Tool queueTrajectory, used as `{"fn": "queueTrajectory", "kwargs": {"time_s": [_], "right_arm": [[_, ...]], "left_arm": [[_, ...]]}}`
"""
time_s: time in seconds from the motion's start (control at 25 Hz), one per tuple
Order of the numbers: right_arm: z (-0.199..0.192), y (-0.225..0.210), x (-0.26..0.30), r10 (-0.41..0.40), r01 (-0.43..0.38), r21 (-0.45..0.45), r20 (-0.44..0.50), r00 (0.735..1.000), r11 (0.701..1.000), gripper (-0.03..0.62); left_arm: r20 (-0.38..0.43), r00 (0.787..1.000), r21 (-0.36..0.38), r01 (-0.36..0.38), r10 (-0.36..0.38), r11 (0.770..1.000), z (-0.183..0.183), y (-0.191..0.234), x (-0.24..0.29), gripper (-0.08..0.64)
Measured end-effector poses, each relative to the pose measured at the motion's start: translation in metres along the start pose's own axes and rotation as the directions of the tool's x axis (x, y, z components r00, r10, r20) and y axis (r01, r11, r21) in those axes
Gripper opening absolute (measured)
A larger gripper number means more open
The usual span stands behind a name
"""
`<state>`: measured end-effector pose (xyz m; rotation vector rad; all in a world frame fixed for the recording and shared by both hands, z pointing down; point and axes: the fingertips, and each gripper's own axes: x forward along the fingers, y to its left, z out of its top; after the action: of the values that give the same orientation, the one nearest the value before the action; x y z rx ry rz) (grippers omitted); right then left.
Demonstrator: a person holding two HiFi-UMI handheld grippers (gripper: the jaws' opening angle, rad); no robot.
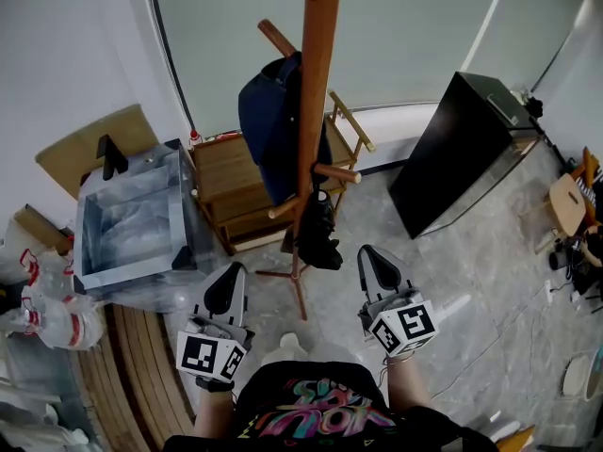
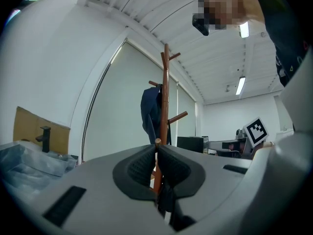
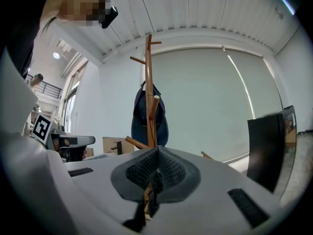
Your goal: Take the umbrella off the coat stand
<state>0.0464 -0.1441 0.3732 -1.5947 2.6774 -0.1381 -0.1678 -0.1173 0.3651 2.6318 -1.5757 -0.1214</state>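
A wooden coat stand point(image 1: 316, 83) rises in front of me. A navy garment point(image 1: 268, 121) hangs from an upper peg. A black bundle point(image 1: 318, 234), seemingly a folded umbrella, hangs lower on the pole by a short peg. My left gripper point(image 1: 234, 273) and right gripper point(image 1: 370, 252) are held level side by side, short of the stand, both shut and empty. In the left gripper view the stand point(image 2: 165, 97) and navy garment point(image 2: 149, 112) stand beyond the closed left gripper point(image 2: 156, 144). The right gripper view shows the stand point(image 3: 148, 92) above the closed right gripper point(image 3: 157, 150).
A low wooden rack point(image 1: 231, 182) stands behind the coat stand. A grey bin lined with plastic point(image 1: 184, 205) sits to the left, with plastic bags point(image 1: 47, 299) beside it. A black cabinet point(image 1: 462, 153) is at the right, a wooden stool point(image 1: 568, 201) further right.
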Motion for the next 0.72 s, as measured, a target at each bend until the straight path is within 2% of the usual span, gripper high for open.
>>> {"fn": "queueTrajectory", "kwargs": {"time_s": [0.72], "right_arm": [[0.011, -0.027, 0.043, 0.105, -0.105, -0.018, -0.02, 0.994, 0.994, 0.015]], "left_arm": [[0.03, 0.997, -0.011, -0.065, 0.066, 0.998, 0.003, -0.004, 0.046, 0.034]]}}
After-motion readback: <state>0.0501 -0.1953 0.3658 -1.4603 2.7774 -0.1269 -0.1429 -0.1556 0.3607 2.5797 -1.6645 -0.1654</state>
